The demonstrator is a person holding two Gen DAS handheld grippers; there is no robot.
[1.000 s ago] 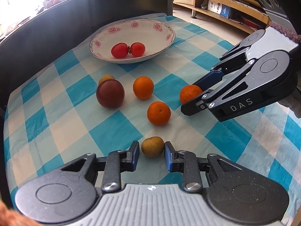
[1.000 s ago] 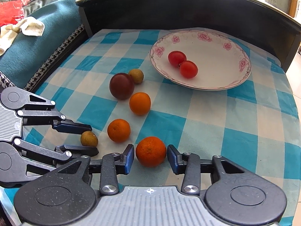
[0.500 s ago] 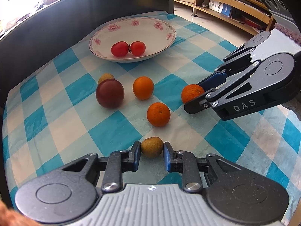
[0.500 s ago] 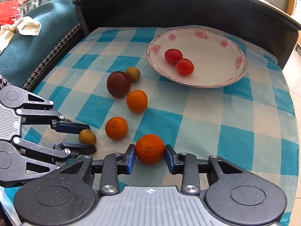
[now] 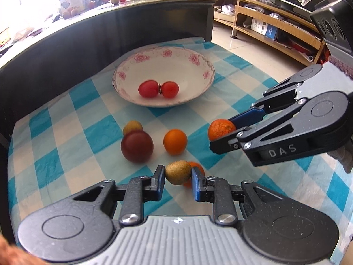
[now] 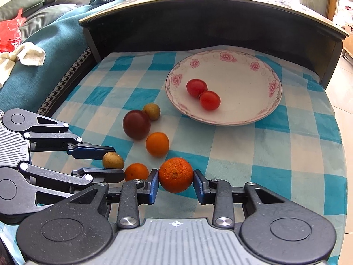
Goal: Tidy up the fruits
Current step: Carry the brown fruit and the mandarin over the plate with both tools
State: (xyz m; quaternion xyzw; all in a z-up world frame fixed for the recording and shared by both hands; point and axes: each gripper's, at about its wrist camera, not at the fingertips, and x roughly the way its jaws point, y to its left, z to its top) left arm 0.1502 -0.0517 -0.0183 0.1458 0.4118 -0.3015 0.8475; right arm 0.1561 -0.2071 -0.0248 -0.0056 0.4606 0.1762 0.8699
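My left gripper (image 5: pixel 178 180) is shut on a small tan-brown fruit (image 5: pixel 177 172) and holds it above the checked cloth; it shows in the right wrist view (image 6: pixel 113 160) too. My right gripper (image 6: pixel 176 183) is shut on an orange (image 6: pixel 176 174), also lifted, seen in the left wrist view (image 5: pixel 221 129). A white flowered bowl (image 5: pixel 198 81) holds two red tomatoes (image 5: pixel 158 89). On the cloth lie a dark red plum (image 5: pixel 136 146), a second tan fruit (image 5: pixel 132 126) behind it, an orange (image 5: pixel 175 141), and another orange (image 6: pixel 136 171) partly hidden behind my left gripper.
A blue and white checked cloth (image 6: pixel 275 154) covers the table. A dark curved counter wall (image 6: pixel 198 24) stands right behind the bowl, with more fruit on top. A teal sofa (image 6: pixel 44 66) lies left. Wooden shelves (image 5: pixel 275 28) stand at the far right.
Both grippers closed on their fruits and lifted them off the cloth. The views moved forward towards the bowl.
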